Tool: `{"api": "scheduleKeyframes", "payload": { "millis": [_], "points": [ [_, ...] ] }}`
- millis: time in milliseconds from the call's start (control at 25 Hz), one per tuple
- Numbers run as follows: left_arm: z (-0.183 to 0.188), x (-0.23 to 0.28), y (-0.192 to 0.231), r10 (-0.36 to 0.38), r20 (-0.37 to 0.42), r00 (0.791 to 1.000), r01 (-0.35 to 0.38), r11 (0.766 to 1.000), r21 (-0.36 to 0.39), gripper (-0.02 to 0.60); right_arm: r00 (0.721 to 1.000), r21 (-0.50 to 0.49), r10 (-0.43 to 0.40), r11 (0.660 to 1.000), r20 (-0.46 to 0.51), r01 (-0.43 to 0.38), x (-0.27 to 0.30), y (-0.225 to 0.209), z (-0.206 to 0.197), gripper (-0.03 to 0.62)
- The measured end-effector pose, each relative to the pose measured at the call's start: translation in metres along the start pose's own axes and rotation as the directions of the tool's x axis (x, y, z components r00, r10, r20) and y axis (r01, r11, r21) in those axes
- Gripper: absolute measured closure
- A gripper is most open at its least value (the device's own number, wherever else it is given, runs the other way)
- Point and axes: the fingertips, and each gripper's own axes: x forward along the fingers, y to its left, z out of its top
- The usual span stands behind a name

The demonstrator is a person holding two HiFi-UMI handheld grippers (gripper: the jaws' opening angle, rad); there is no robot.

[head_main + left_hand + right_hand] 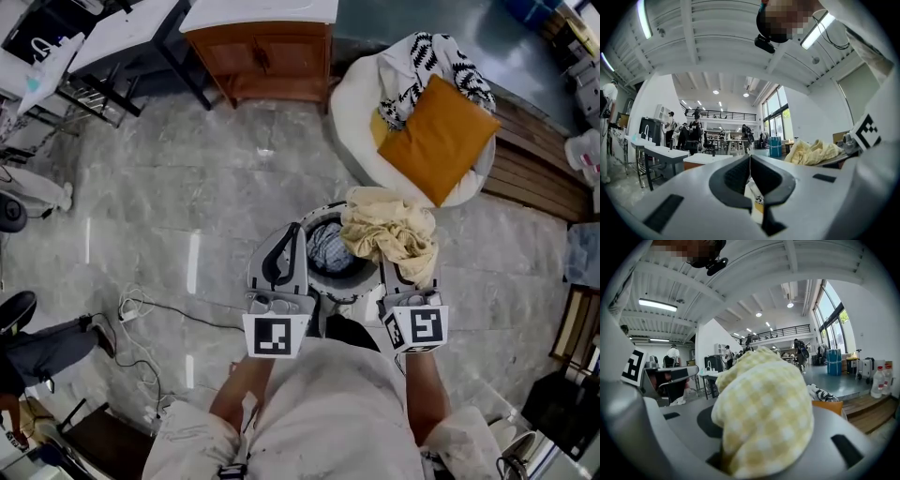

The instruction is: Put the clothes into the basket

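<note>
A crumpled pale yellow checked cloth (pixel 389 230) hangs from my right gripper (pixel 406 272), which is shut on it just above the right side of the round white basket (pixel 317 210). In the right gripper view the yellow cloth (pixel 764 413) fills the space between the jaws and hides their tips. A blue-grey checked garment (pixel 329 249) lies inside the basket. My left gripper (pixel 284 247) hovers over the basket's left rim, its black jaws pressed together with nothing between them. The left gripper (pixel 750 174) shows the same in its own view, where the yellow cloth (pixel 813 152) appears to the right.
Behind the basket stands a white beanbag seat (pixel 349 103) holding an orange cushion (pixel 439 139) and a black-and-white patterned cloth (pixel 427 66). A wooden cabinet (pixel 267 58) is further back. Cables (pixel 141 309) trail across the marble floor at left. A wooden platform (pixel 534 169) lies to the right.
</note>
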Motion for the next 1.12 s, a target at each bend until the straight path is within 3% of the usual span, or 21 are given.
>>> {"api": "scheduleKeyframes", "payload": {
  "millis": [280, 600, 840, 1120],
  "points": [
    [-0.029, 0.001, 0.039, 0.025, -0.057, 0.998, -0.027, 0.999, -0.042, 0.574, 0.979, -0.013, 0.078, 0.997, -0.188, -0.082, 0.041, 0.035, -0.066, 0.442],
    [-0.062, -0.004, 0.070, 0.057, -0.099, 0.993, -0.065, 0.995, -0.076, 0.574, 0.910, -0.041, 0.153, 0.982, -0.385, -0.183, 0.072, 0.070, -0.164, 0.444],
    [-0.091, -0.017, 0.089, 0.079, -0.144, 0.986, -0.093, 0.992, -0.089, 0.574, 0.834, -0.008, 0.191, 0.974, -0.517, -0.228, 0.094, 0.091, -0.243, 0.444],
    [-0.125, -0.039, 0.096, 0.082, -0.235, 0.968, -0.109, 0.988, -0.105, 0.574, 0.721, 0.115, 0.229, 0.972, -0.654, -0.205, 0.120, 0.101, -0.332, 0.444]
  ]
}}
